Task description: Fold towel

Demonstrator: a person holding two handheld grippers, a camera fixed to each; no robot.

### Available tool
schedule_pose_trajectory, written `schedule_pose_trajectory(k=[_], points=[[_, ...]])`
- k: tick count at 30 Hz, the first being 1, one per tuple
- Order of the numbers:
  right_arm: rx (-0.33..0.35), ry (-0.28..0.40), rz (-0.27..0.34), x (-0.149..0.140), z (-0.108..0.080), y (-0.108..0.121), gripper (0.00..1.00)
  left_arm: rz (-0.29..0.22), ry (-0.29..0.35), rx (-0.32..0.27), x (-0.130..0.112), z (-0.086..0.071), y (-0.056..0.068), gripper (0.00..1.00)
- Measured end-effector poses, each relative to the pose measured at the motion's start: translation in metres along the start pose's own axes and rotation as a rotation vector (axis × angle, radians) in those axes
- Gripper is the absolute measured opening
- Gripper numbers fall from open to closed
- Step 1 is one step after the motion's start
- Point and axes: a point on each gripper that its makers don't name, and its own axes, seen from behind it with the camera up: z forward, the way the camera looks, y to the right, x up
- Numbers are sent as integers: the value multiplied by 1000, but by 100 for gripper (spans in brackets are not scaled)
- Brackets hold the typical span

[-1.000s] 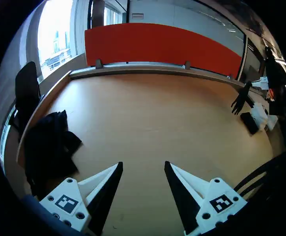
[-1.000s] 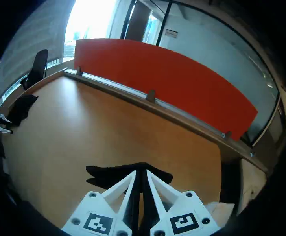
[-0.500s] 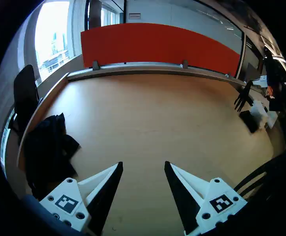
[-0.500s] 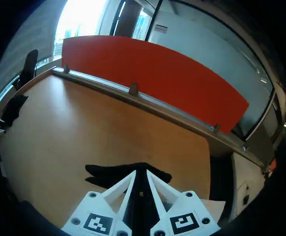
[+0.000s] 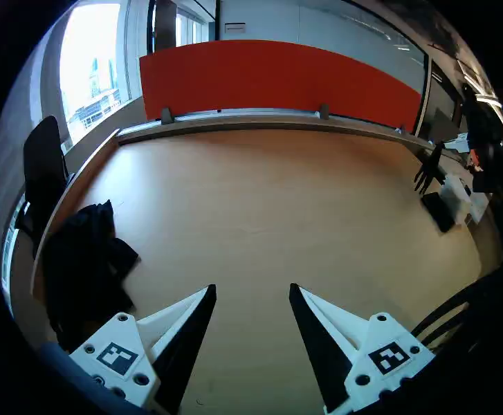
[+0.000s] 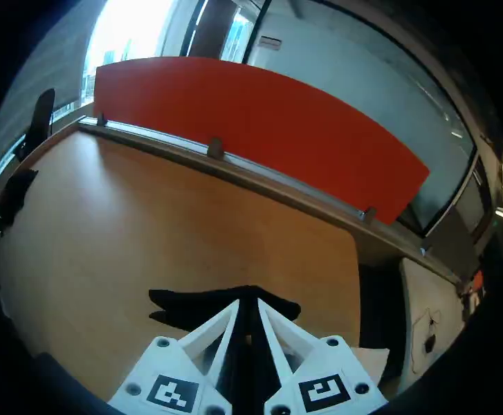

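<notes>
**Towel pinched in the right tongs, left tongs free**

Holding the black towel (image 6: 182, 308) in the right tongs (image 6: 248, 303), closed down to a thin slit, with cloth sticking out on both sides of the tips. Placed well back from the orange divider (image 6: 265, 131), low over the near part of the tabletop (image 6: 113, 221). Cannot tell whether resting on the wood or hanging just above it. Lying with the long axis across the fingers, so running more along the divider than toward it, with the longer part toward the window end of the divider.

In the left gripper view, finding the left tongs (image 5: 251, 286) wide open, gripping nothing, over bare wood and also far from the divider. Toward the divider's window end, at the tabletop edge, a dark heap of cloth (image 5: 85, 263) beside a chair (image 5: 43, 166), apart from these tongs.

Judged as the start of the fold, with one point held and no fold made yet. Next move probably for the free left tongs: reaching the longer loose part, then stretching along that axis
</notes>
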Motion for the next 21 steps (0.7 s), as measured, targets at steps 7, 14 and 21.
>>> schedule_pose_trajectory(k=[7, 14, 21], points=[[-4, -10, 10, -7, 1, 4, 4, 4, -3, 2, 0, 0, 1, 78], [-7, -18, 20, -15, -2, 8, 4, 7, -3, -2, 2, 2, 3, 78], [-11, -36, 37, -34, -11, 12, 4, 14, -3, -9, 4, 4, 8, 78]])
